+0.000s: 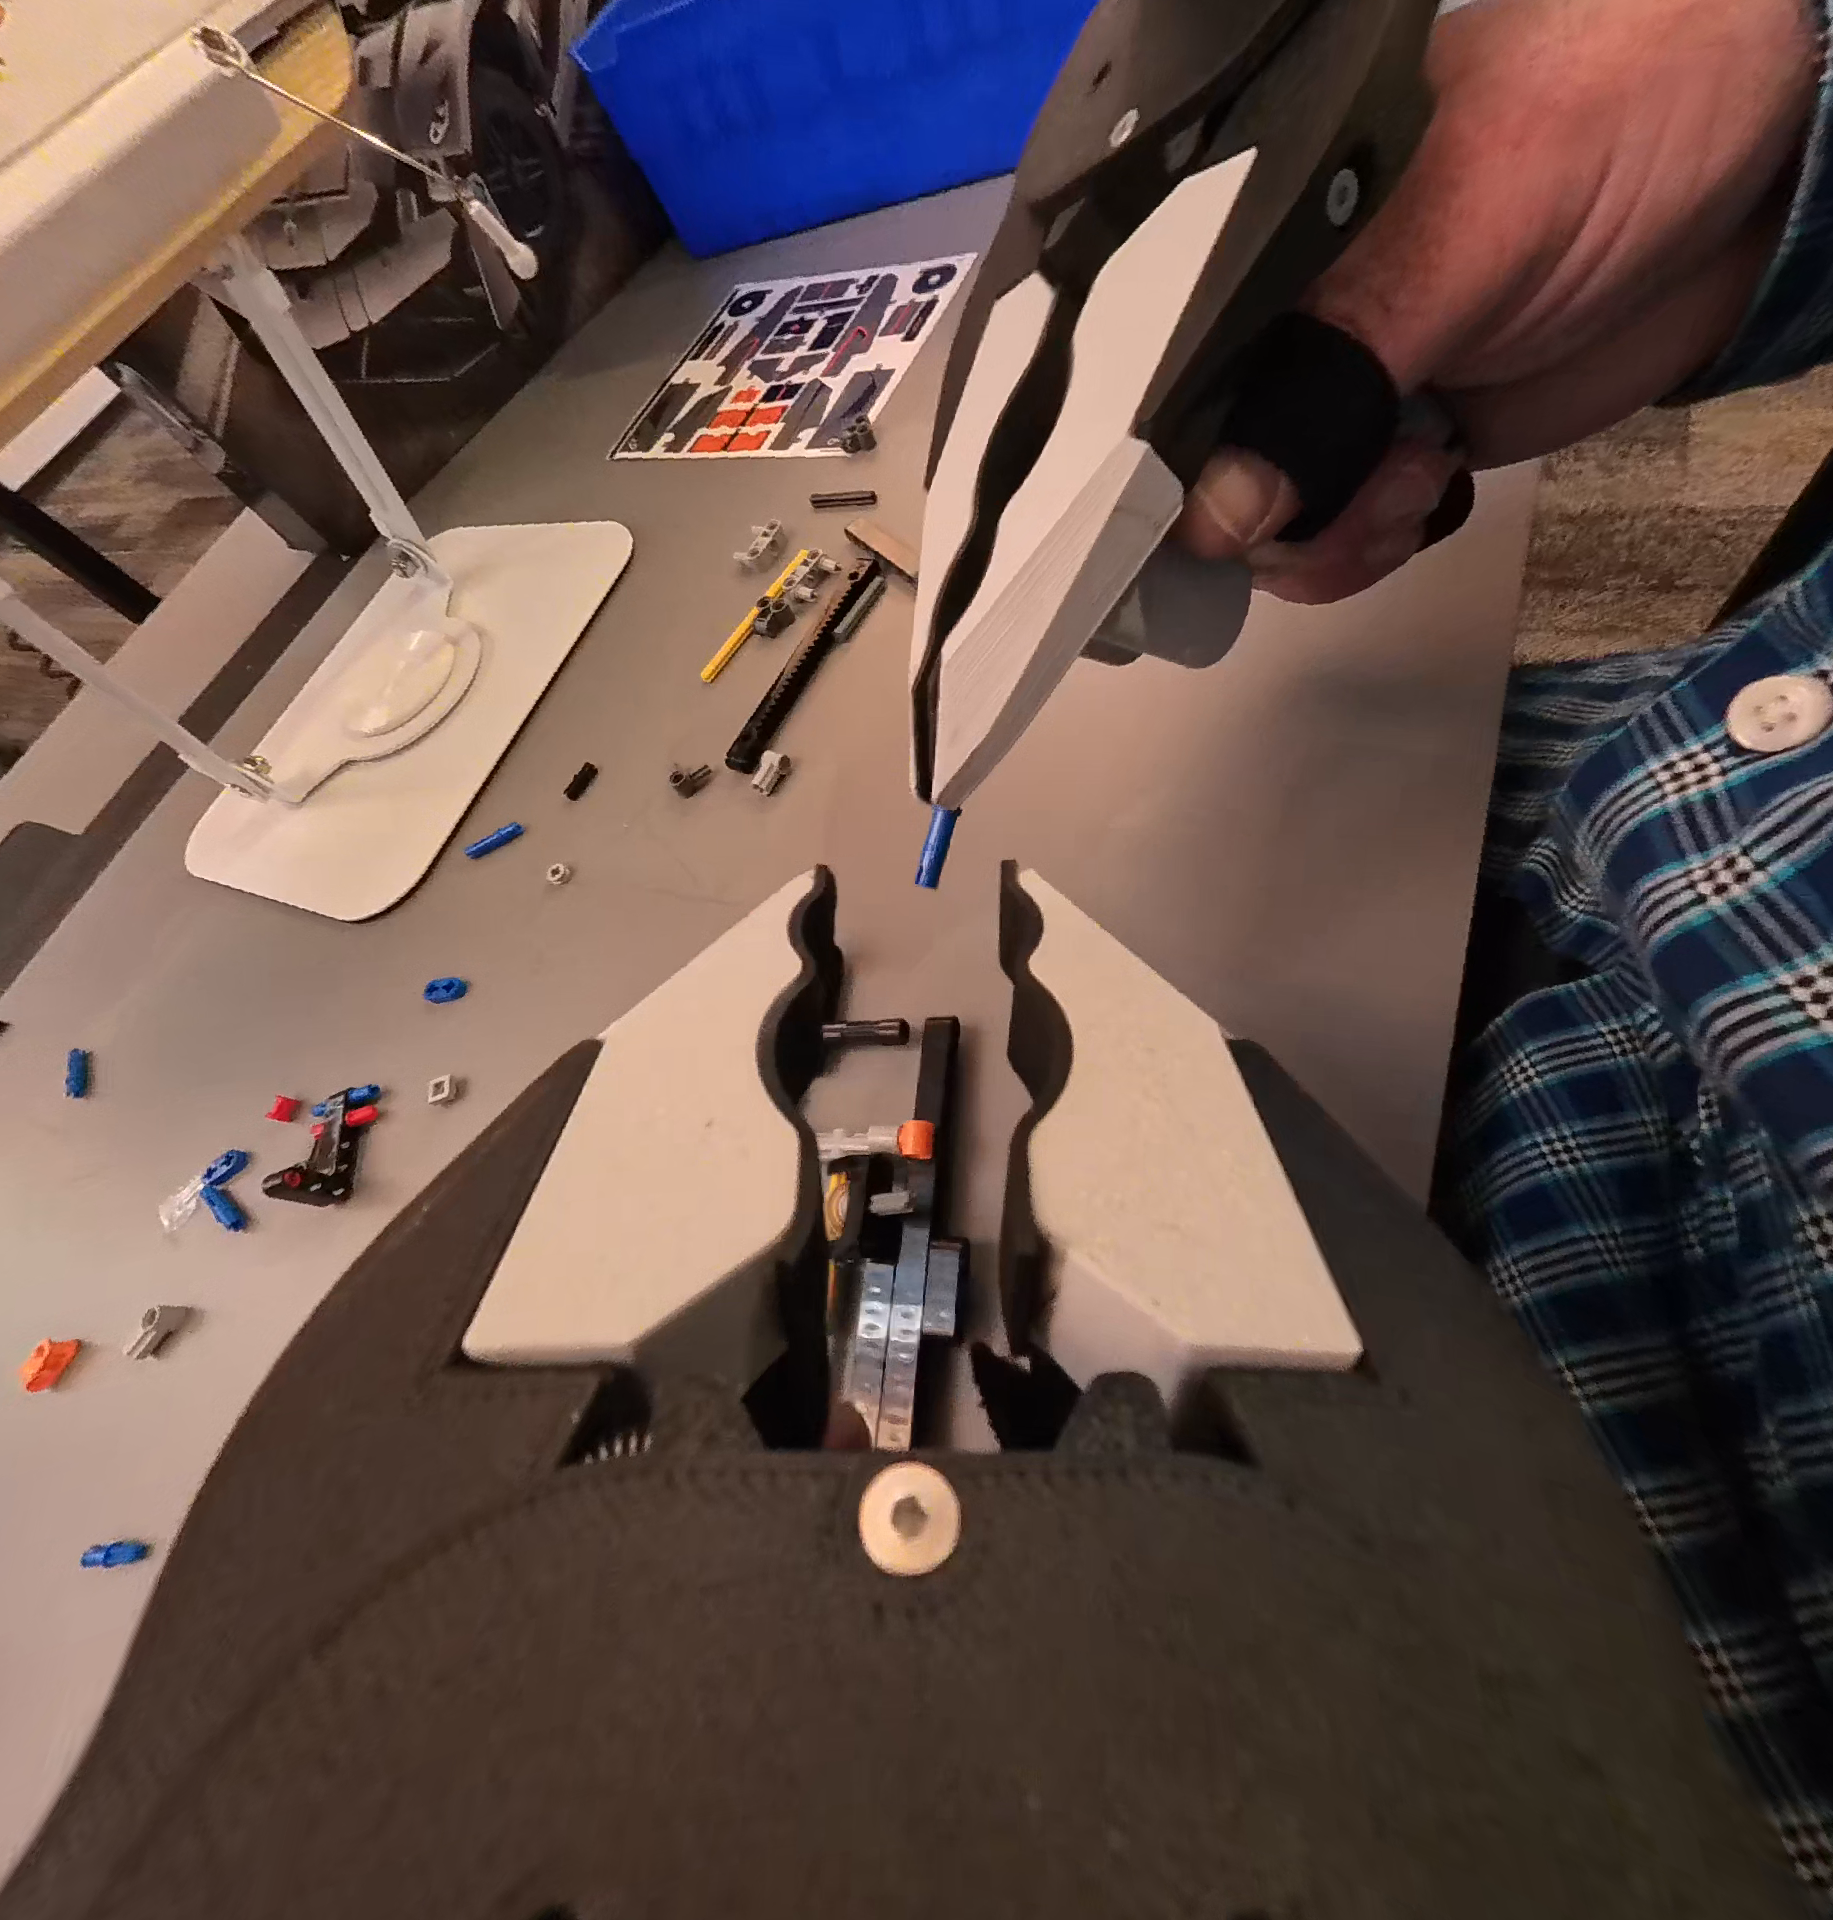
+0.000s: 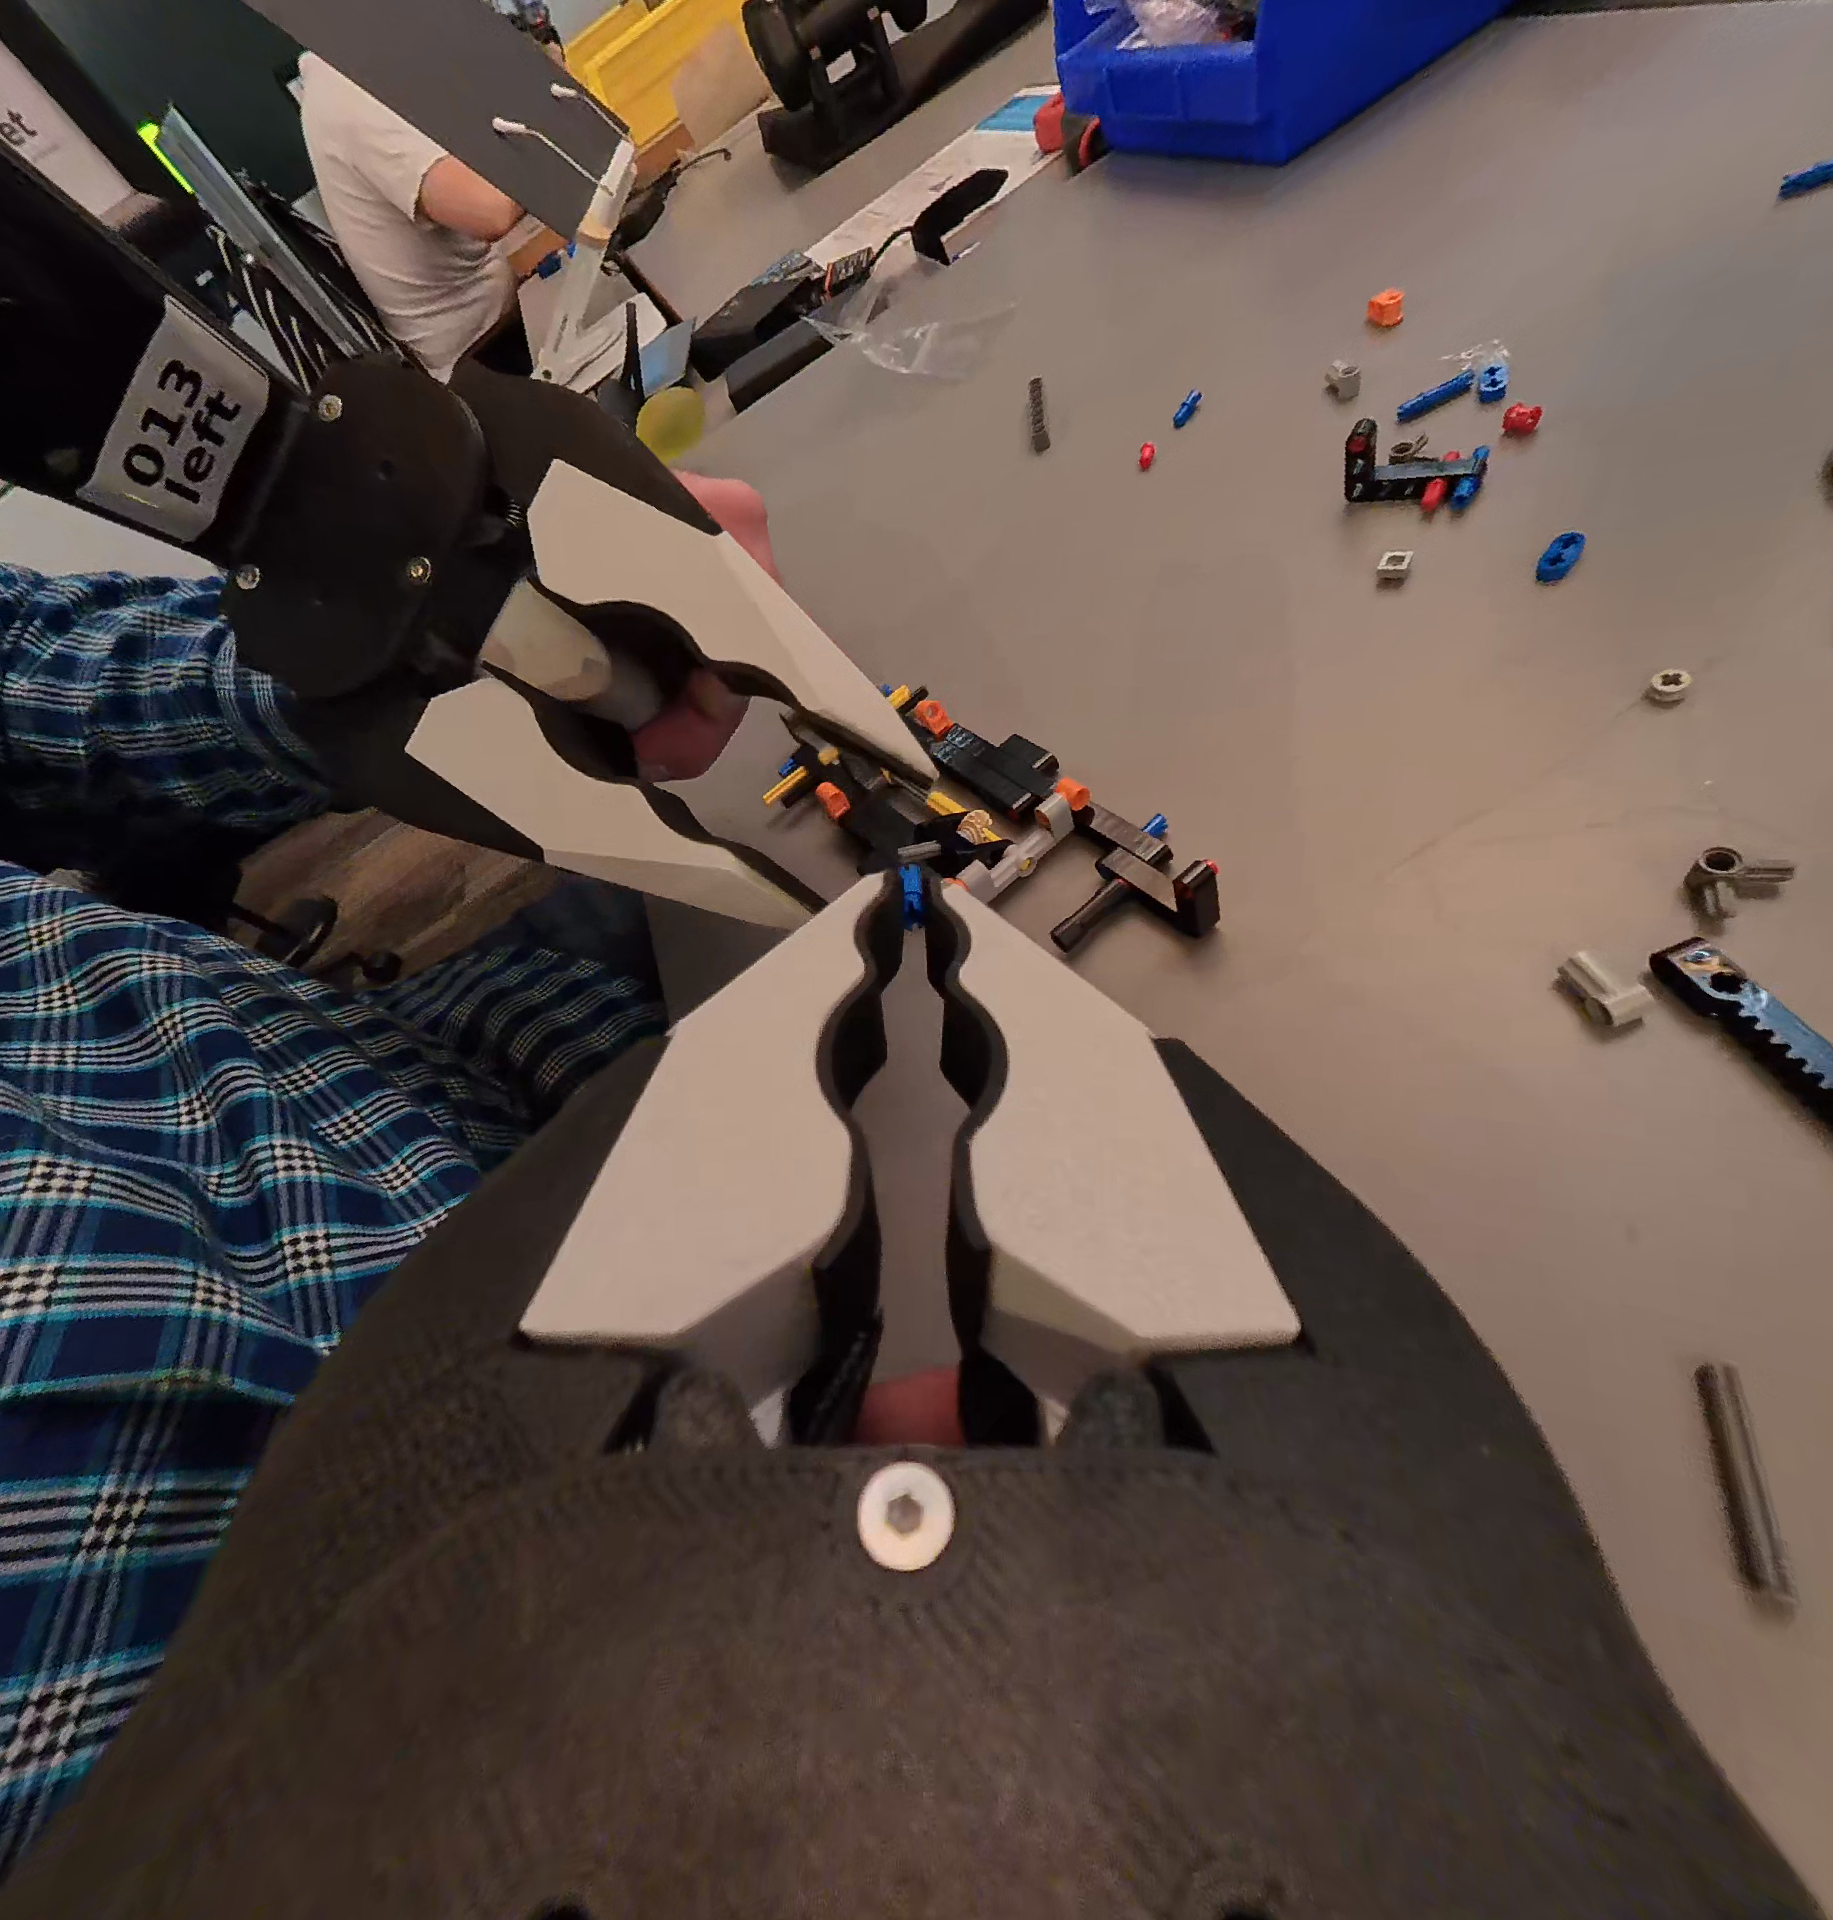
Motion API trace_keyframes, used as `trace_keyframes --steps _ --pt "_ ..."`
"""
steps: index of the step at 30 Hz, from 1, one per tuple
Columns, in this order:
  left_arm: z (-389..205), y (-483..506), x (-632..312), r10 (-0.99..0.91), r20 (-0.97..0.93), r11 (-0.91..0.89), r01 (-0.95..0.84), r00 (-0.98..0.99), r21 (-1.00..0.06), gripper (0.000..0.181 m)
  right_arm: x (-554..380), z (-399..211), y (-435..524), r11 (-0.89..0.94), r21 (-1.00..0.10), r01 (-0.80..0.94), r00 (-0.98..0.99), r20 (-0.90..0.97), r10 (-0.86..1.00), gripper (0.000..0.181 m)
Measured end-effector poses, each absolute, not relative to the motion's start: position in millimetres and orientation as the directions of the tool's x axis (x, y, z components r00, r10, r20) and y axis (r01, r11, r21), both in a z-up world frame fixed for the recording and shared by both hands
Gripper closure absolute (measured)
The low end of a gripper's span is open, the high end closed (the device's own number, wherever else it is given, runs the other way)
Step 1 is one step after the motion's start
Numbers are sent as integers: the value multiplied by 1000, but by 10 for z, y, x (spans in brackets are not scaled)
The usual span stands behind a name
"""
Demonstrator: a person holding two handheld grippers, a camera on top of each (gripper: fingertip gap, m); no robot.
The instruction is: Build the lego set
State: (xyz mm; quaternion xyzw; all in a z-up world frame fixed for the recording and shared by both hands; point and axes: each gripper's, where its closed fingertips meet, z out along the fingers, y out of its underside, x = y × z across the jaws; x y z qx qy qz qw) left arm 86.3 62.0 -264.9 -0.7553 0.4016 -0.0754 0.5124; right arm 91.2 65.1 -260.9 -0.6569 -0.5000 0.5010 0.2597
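Left wrist view showed the right gripper [image 1: 938,805] pinching a blue pin [image 1: 934,847] just beyond the left gripper's [image 1: 917,883] spread, empty fingers straddling the assembly [image 1: 891,1195], apparently awaiting careful insertion.

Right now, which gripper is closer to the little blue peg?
Right. The right gripper pinches the blue peg at its fingertips. The left gripper is open just beside the peg, over the part-built model.

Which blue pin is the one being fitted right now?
Find the right gripper coming down from the upper right in the left wrist view. The blue pin sticks out of its shut jaws, in the air. The other blue pins all lie loose on the grey table.
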Motion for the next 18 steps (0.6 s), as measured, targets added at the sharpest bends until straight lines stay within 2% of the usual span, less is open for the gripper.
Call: trace_keyframes --steps 10,18 --pt "-2650 707 713 -656 -275 -193 -508 703 -839 136 967 -2620 813 -354 -853 383 55 -362 931 180" --pt "-2808 693 315 -678 -317 -285 -635 663 -718 114 1035 -2657 935 -333 -856 395 95 -323 942 180"
